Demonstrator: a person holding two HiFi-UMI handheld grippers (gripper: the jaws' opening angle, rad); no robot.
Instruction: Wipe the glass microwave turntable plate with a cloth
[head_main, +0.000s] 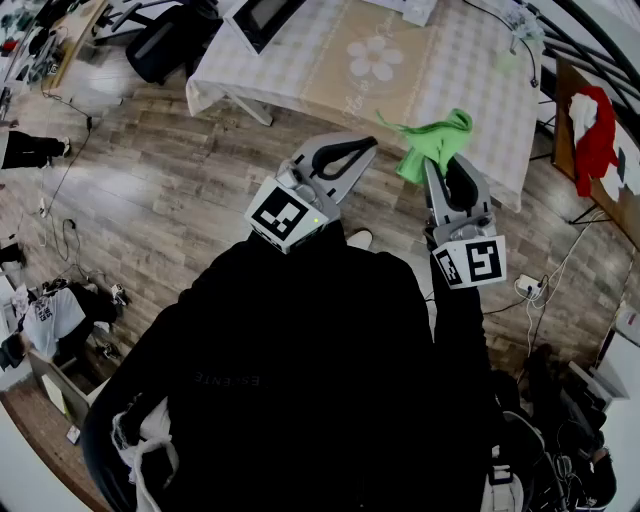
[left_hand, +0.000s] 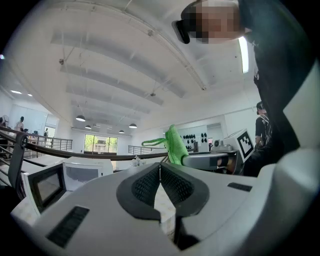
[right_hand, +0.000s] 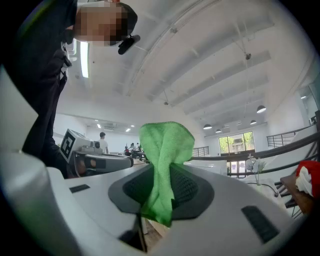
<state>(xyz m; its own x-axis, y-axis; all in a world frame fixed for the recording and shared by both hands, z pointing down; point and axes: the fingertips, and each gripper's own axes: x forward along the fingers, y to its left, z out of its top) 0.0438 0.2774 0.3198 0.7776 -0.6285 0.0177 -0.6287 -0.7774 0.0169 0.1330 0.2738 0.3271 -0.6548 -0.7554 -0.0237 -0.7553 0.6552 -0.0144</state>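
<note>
The right gripper (head_main: 436, 165) is pinching the green cloth (head_main: 433, 143) at one o'clock, seemingly readying it for wiping, while the left gripper (head_main: 366, 148), jaws pressed together on nothing, is hovering beside it, short of the table (head_main: 330, 75) at twelve, and no glass plate is showing.

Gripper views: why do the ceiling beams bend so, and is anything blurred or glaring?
Left gripper view: the wide-angle lens bows the beams, and a light strip glares at upper right. Right gripper view: same bowing, yet the green cloth looks sharp. Head view: the floorboards curve toward the edges.
</note>
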